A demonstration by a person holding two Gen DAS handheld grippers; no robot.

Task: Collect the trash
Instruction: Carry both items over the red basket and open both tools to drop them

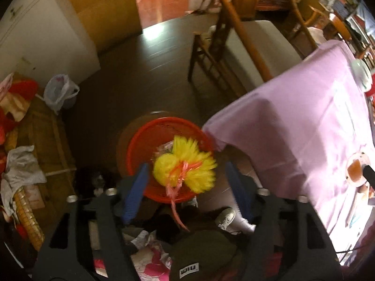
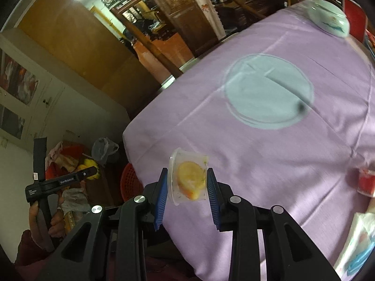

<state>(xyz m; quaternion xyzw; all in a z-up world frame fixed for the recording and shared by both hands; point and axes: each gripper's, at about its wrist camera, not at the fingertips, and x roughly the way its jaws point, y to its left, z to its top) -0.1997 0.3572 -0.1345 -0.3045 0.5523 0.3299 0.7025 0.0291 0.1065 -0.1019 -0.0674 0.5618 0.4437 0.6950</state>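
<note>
My left gripper (image 1: 186, 165) points down over a red mesh basket (image 1: 140, 145) on the dark floor and is open. Between its blue pads (image 1: 137, 187), without touching them, is a blurred yellow fluffy bundle (image 1: 201, 171) tied with pink ribbon, just above the basket. My right gripper (image 2: 187, 171) is shut on a clear plastic cup (image 2: 187, 180) lying sideways with a yellow-orange slice inside, over the edge of the purple-clothed table (image 2: 281, 164). In the right wrist view the left gripper (image 2: 89, 172) is at lower left, held by a hand, near the basket (image 2: 129, 180).
A pale blue plate (image 2: 269, 93), an upturned pale bowl (image 2: 330, 21) and a red cup (image 2: 366, 182) are on the table. A wooden chair (image 1: 211, 53) stands beside it. A white plastic bag (image 1: 58, 91) and cluttered boxes are left of the basket. A person's shoe (image 1: 226, 215) is below.
</note>
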